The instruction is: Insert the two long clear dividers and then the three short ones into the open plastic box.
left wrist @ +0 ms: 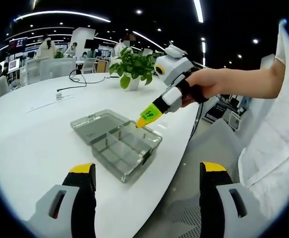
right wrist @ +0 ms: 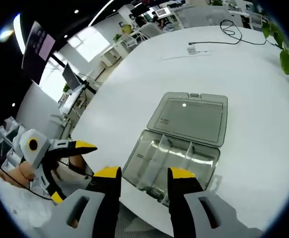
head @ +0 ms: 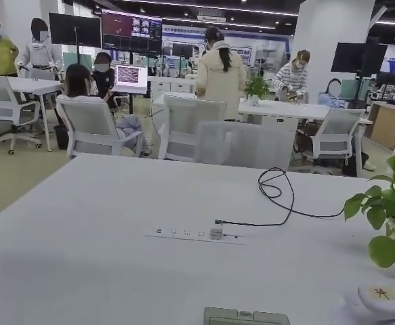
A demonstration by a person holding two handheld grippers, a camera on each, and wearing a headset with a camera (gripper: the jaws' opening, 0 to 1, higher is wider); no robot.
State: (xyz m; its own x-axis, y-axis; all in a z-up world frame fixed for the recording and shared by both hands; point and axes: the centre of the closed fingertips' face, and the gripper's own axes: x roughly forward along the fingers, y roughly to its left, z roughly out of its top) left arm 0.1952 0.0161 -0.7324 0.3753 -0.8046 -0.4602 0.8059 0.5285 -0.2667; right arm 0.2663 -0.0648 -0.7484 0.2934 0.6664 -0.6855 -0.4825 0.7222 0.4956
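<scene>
The clear plastic box (right wrist: 176, 156) lies open near the white table's edge, its lid (right wrist: 194, 114) folded flat behind it. Clear dividers (right wrist: 160, 148) stand inside it; how many I cannot tell. My right gripper (right wrist: 144, 174) hovers above the box's near rim, its jaws a little apart with nothing visible between them. In the left gripper view the box (left wrist: 119, 144) sits ahead, and the right gripper (left wrist: 146, 116), held by a hand, points down at its far rim. My left gripper (left wrist: 146, 171) is wide open and empty, short of the box. The lid's edge (head: 246, 316) shows in the head view.
A power strip (head: 194, 234) with a plug and a looping black cable (head: 278, 196) lies mid-table. A potted plant (head: 387, 213) stands at the right. The table edge (left wrist: 174, 163) runs close beside the box. Chairs and several people are beyond the table.
</scene>
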